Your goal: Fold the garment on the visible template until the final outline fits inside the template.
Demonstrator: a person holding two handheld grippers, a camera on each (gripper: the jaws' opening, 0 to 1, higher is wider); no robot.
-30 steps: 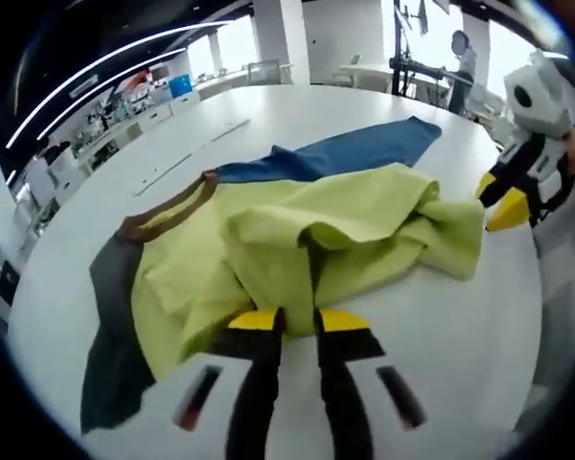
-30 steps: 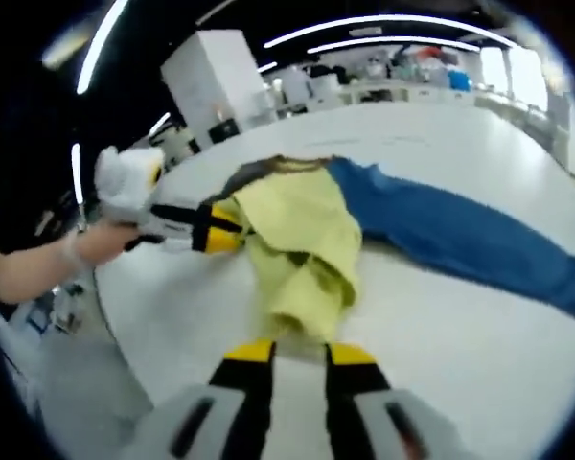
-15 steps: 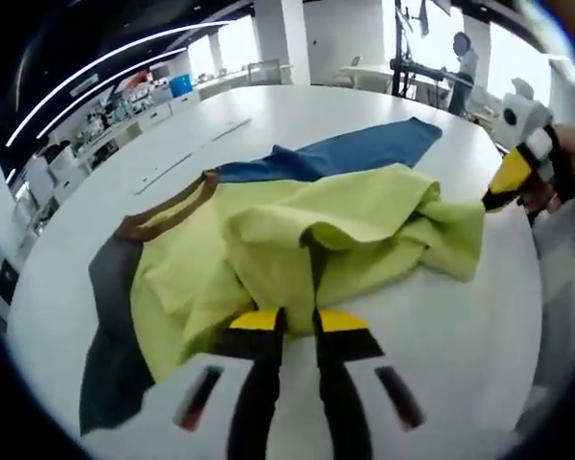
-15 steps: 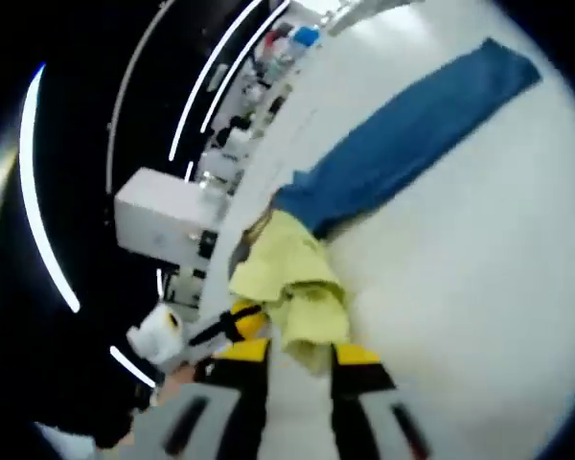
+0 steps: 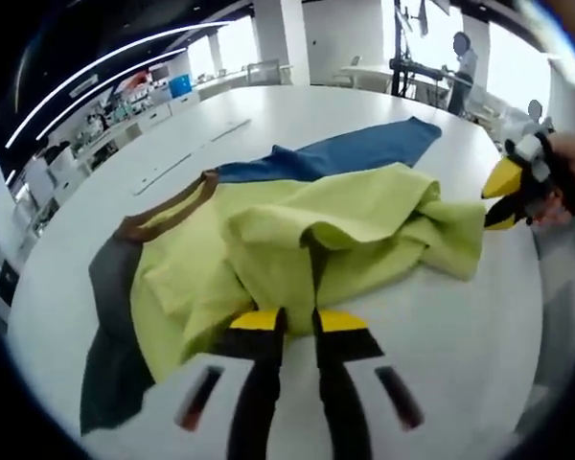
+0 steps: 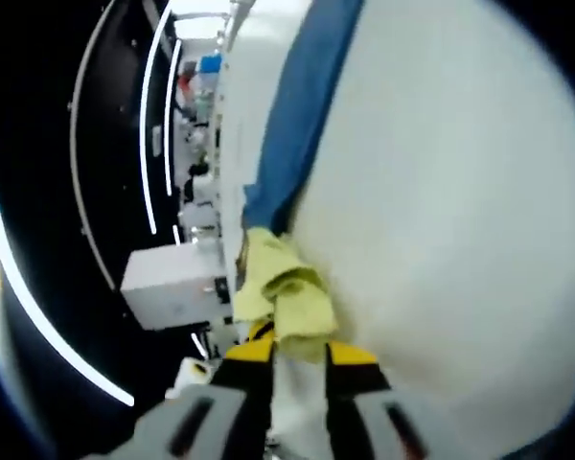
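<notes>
- No brand, label or writing can be read on the garment (image 5: 326, 240), the counter (image 5: 460, 335) or either hand-held gripper.
- The garment, yellow-green with a brown neckband, one grey sleeve and one blue sleeve, lies crumpled and bunched on the white counter; the blue sleeve (image 5: 364, 151) stretches away flat from the heap.
- In the left gripper view, the left hand-held gripper (image 5: 299, 321) has its yellow-tipped jaws at the near edge of the yellow cloth with a narrow gap between them; whether cloth is pinched there cannot be told.
- The right hand-held gripper (image 5: 503, 196), held in a person's hand (image 5: 570, 172), sits at the far corner of the bunched cloth with its yellow tips spread apart.
- In the right gripper view, strongly rolled, the right hand-held gripper (image 6: 292, 353) has its jaws parted around a fold of yellow cloth (image 6: 283, 292); the blue sleeve (image 6: 297, 125) runs beyond it.
- Around the counter: long ceiling light strips (image 5: 105, 72), shelves with clutter (image 5: 125, 110), another counter and a standing person (image 5: 460, 67) in the background.
</notes>
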